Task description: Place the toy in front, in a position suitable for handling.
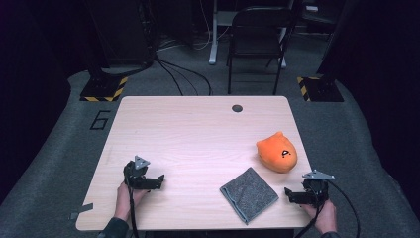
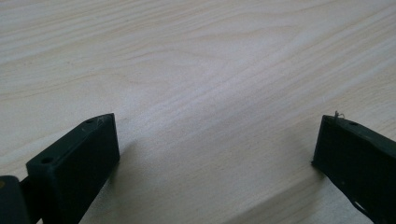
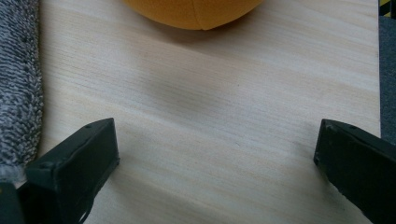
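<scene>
An orange plush toy (image 1: 277, 153) with a small black face mark lies on the right side of the wooden table (image 1: 198, 134). A folded grey cloth (image 1: 248, 194) lies near the front edge, left of the toy. My left gripper (image 1: 148, 179) rests low over the table at the front left, open, with bare wood between its jaws (image 2: 215, 140). My right gripper (image 1: 297, 194) sits at the front right corner, open; in its own view the cloth (image 3: 18, 88) lies at the left and the plush toy (image 3: 196, 11) is just ahead.
A small dark round hole (image 1: 237, 108) sits near the table's far edge. A black folding chair (image 1: 257, 39) stands behind the table. Two stands with yellow-black striped bases (image 1: 105, 88) flank the far corners, and cables run across the floor. The table's right edge (image 3: 379, 70) is close.
</scene>
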